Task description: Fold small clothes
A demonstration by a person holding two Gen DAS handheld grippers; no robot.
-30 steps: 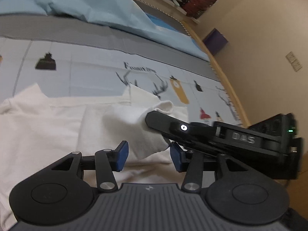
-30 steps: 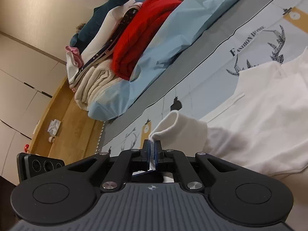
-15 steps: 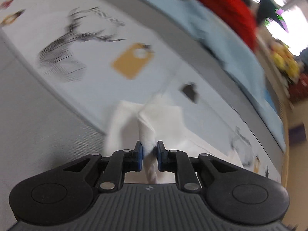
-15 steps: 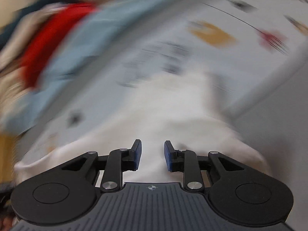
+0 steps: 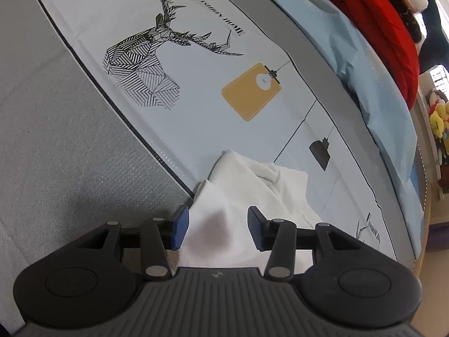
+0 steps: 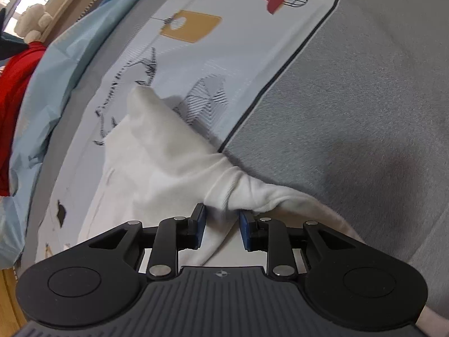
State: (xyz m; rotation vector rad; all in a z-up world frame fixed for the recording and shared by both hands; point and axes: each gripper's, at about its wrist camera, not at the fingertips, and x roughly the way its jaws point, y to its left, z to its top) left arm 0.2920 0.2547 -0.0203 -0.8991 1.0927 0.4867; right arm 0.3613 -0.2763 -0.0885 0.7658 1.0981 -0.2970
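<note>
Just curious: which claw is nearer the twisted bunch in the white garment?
Right: the bunch lies at the tips of the right claw. The left claw, opening, hovers over flatter cloth; no bunch there.

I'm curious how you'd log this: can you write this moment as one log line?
step: folding white garment on bed sheet | left gripper: opening, cloth between pads, unpinched | right gripper: open over bunched cloth

The printed bedsheet [image 5: 196, 106] carries the words "FASHION HOME" [image 5: 221, 14] at twelve o'clock, above the stag's antlers. The same lettering [image 5: 374, 229], only partly legible, recurs at four o'clock near the sheet's edge. Right wrist view: lettering blurred.
</note>
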